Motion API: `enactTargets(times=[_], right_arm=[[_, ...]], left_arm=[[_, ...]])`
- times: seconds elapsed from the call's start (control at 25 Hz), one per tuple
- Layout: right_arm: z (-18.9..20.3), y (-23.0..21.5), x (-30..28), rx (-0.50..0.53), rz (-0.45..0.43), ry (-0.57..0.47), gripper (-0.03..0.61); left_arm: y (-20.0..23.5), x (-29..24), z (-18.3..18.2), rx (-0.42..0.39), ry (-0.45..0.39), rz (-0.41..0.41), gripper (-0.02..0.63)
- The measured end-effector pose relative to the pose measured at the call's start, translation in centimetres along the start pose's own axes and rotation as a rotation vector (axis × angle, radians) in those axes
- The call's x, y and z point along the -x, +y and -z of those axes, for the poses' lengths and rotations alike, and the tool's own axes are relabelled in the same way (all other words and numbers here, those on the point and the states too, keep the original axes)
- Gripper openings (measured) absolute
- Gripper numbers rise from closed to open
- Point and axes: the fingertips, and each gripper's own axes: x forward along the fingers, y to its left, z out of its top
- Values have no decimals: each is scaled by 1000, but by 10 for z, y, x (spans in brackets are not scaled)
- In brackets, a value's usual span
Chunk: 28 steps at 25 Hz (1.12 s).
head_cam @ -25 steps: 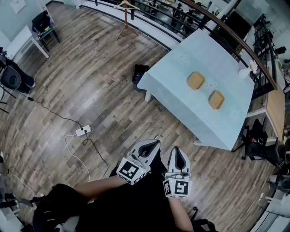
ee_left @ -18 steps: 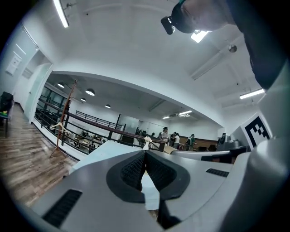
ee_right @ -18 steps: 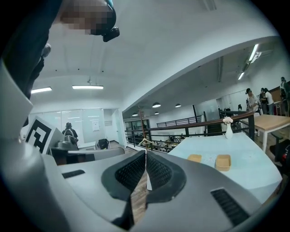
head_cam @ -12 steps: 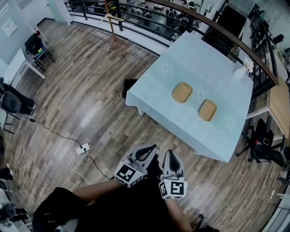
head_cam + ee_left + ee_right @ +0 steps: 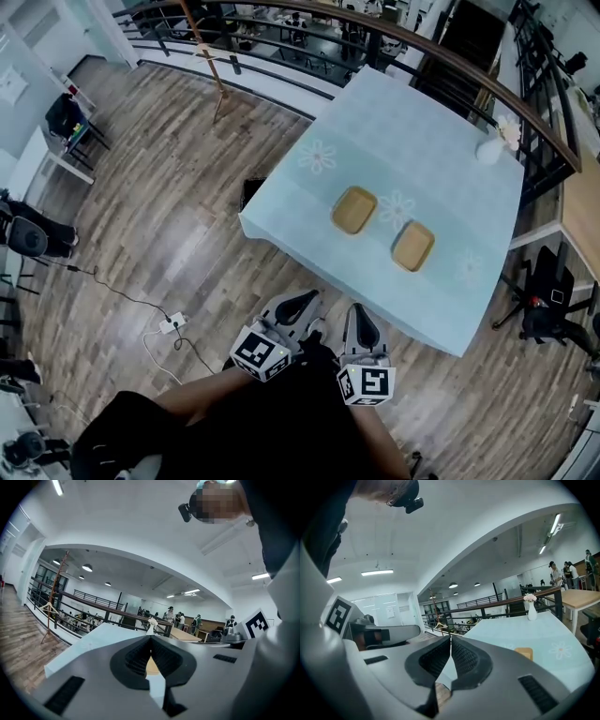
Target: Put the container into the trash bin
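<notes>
Two tan shallow containers lie on the light blue table (image 5: 422, 159): one (image 5: 354, 210) nearer the left, the other (image 5: 412, 246) to its right. A dark trash bin (image 5: 253, 193) stands on the floor by the table's left corner. My left gripper (image 5: 304, 299) and right gripper (image 5: 357, 310) are held side by side close to the body, short of the table's near edge, both shut and empty. In the left gripper view the jaws (image 5: 151, 638) meet, with a tan container (image 5: 150, 665) showing behind them. In the right gripper view the jaws (image 5: 450, 638) touch, and a container (image 5: 525, 653) lies ahead to the right.
A white vase with flowers (image 5: 489, 147) stands at the table's far right corner. A railing (image 5: 281, 42) runs behind the table. A power strip with cables (image 5: 170, 325) lies on the wooden floor to the left. A chair (image 5: 544, 314) stands to the right.
The table and its containers have drawn nearer and shifted left and down in the head view. Both grippers remain shut, held close to the body.
</notes>
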Motion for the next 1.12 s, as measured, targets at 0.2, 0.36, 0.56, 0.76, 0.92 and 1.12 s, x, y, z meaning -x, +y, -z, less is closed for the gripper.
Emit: enactTargets(times=[0.2, 0.36, 0.56, 0.76, 0.92, 1.12], right_arm=[[0, -12, -21, -11, -41, 28, 34], [4, -13, -35, -18, -77, 61, 34], [0, -14, -58, 12, -82, 72, 34], [6, -25, -87, -27, -21, 83, 34], [8, -42, -114, -32, 52, 106, 34], [27, -70, -154, -66, 160, 154, 34]], left_arm=[[11, -16, -2, 2, 2, -47, 11], [20, -27, -8, 16, 3, -60, 11], [32, -44, -16, 23, -16, -30, 11], [63, -60, -20, 20, -24, -36, 11], [92, -73, -22, 25, -7, -26, 11], [125, -92, -16, 36, 30, 19, 11]])
